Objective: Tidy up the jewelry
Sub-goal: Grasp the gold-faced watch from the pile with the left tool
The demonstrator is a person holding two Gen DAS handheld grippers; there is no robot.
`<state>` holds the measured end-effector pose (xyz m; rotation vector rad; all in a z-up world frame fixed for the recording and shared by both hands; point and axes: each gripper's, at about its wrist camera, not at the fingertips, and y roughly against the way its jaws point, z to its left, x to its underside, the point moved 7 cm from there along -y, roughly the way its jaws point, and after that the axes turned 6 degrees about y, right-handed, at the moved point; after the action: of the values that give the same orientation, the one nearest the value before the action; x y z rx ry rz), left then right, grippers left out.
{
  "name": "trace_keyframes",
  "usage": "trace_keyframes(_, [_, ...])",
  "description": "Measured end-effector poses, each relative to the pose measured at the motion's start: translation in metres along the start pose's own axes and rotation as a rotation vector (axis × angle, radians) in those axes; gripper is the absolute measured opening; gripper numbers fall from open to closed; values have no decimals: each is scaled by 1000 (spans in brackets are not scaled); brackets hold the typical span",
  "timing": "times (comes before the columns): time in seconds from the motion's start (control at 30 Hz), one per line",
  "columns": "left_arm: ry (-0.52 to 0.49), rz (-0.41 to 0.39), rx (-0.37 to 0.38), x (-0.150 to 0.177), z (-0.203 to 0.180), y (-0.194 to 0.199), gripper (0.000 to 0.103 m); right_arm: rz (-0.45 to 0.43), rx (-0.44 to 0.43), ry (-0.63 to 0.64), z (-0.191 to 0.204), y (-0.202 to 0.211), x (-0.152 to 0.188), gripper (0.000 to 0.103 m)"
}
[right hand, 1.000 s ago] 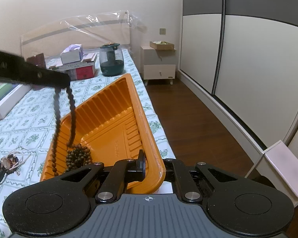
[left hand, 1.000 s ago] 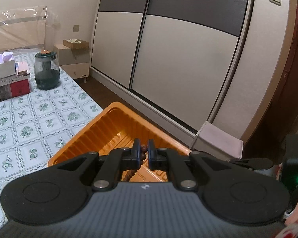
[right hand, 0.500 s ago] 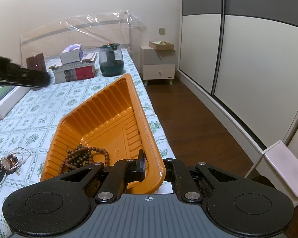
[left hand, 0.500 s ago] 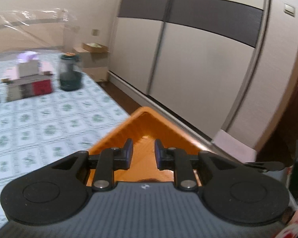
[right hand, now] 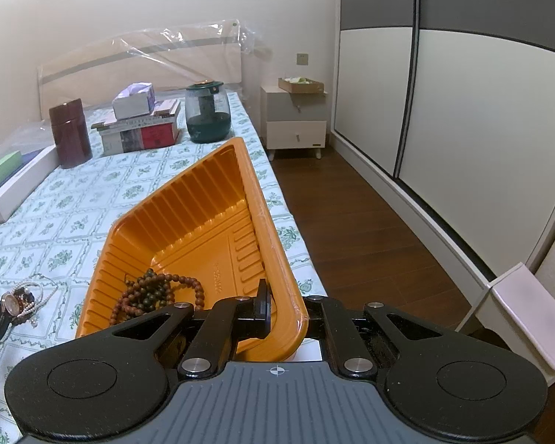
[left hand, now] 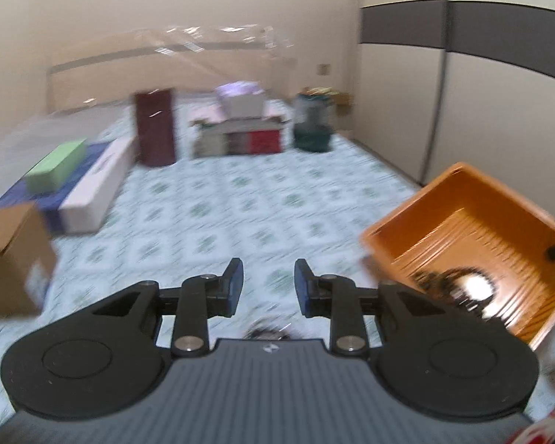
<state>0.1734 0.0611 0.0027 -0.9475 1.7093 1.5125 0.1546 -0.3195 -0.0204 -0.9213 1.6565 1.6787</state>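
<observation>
As laid out on the patterned bedcover [right hand: 74, 199], leftmost sat a watch [right hand: 8, 309] tangled with a pearl strand [right hand: 37, 298]: light, limp, best pinched at the strap. Next, a wooden bead string [right hand: 155, 292] lay inside the orange tray [right hand: 188, 203]. Left gripper [left hand: 268, 283] hung wide open, empty. Right gripper [right hand: 288, 314] clamped the tray's near rim.
</observation>
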Motion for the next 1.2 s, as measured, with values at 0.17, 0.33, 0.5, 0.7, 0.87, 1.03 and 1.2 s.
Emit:
trace_keyframes(0.17, [47, 43, -71, 31, 36, 5, 26, 1, 3, 4, 0, 0, 0, 7])
trace_keyframes(0.33, [49, 87, -64, 60, 37, 7, 30, 3, 5, 9, 0, 0, 1, 7])
trace_keyframes(0.5, [-17, 117, -25, 75, 12, -6, 30, 5, 8, 12, 1, -1, 1, 7])
trace_keyframes(0.7, [-78, 146, -11, 88, -13, -27, 30, 8, 10, 14, 1, -3, 2, 7])
trace_keyframes(0.87, [-89, 154, -40, 89, -19, -43, 30, 10, 11, 17, 0, -4, 3, 7])
trace_keyframes(1.03, [-71, 168, -40, 85, -20, -55, 30, 13, 14, 18, 0, -5, 3, 7])
trace_keyframes(1.2, [-55, 190, -49, 84, -19, -64, 20, 13, 14, 17, -1, -5, 4, 7])
